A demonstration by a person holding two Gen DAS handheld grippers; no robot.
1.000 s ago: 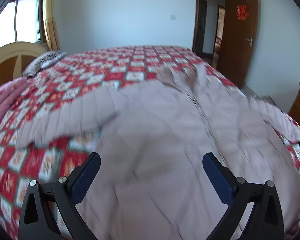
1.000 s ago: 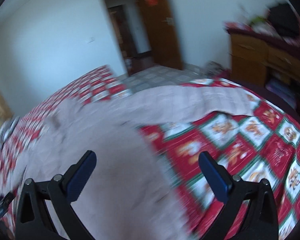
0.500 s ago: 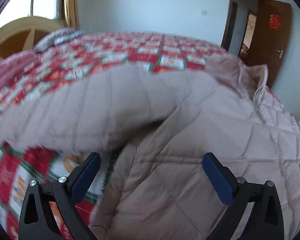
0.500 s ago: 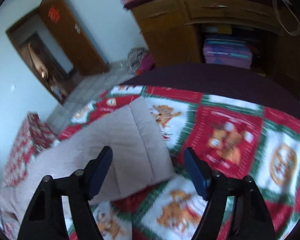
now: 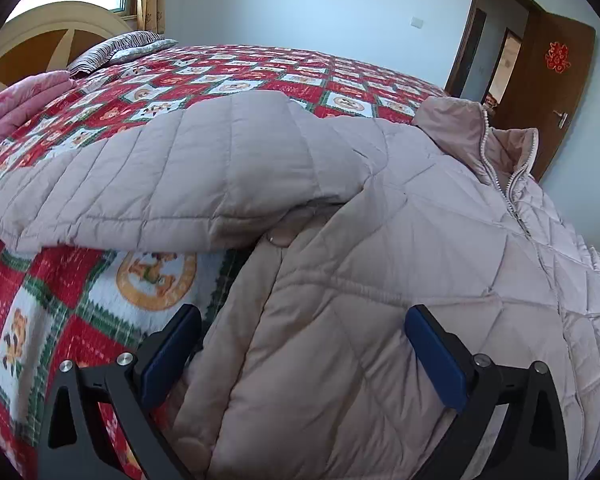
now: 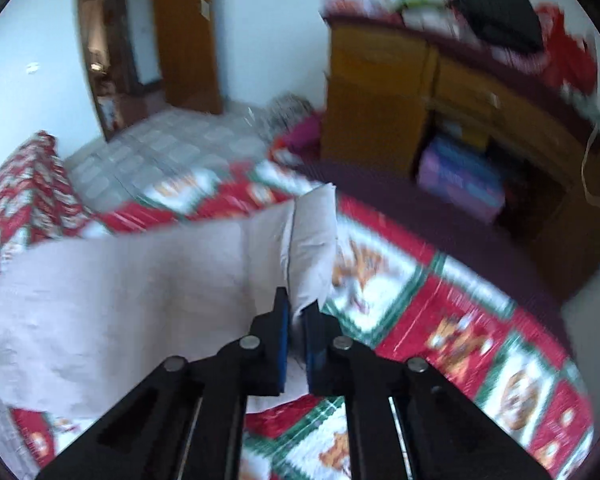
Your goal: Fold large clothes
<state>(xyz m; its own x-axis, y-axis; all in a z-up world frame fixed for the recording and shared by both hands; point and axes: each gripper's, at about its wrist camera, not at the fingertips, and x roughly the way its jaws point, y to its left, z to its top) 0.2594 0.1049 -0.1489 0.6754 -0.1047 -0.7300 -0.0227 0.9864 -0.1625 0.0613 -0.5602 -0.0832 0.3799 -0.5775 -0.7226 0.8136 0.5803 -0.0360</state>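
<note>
On the bed (image 5: 228,80), seen from the left wrist, a pale pink quilted jacket (image 5: 399,280) lies spread front up over the red patterned quilt (image 5: 60,312), zip closed, collar toward the far edge near the door (image 5: 555,92). One sleeve (image 5: 160,184) stretches out flat toward the headboard side. The left gripper (image 5: 303,356) hangs low over the jacket's side seam, its fingers (image 5: 435,356) wide apart with padded cloth between them but not pinched.

From the right wrist, the picture is blurred. The other sleeve (image 6: 140,280) runs toward the bed's edge beside the wooden cabinet (image 6: 439,108), and the right gripper (image 6: 296,344) has just been closing: its fingers (image 6: 315,344) are now clamped on the cuff (image 6: 311,248), a fold of cloth squeezed between them.

The step in hand looks like the first sleeve fold. Next, I'd judge, the right hand must carry that cuff across onto the jacket's chest, lifting enough to keep the puffy sleeve from dragging, while the left closes on the side or pins the body in place.
</note>
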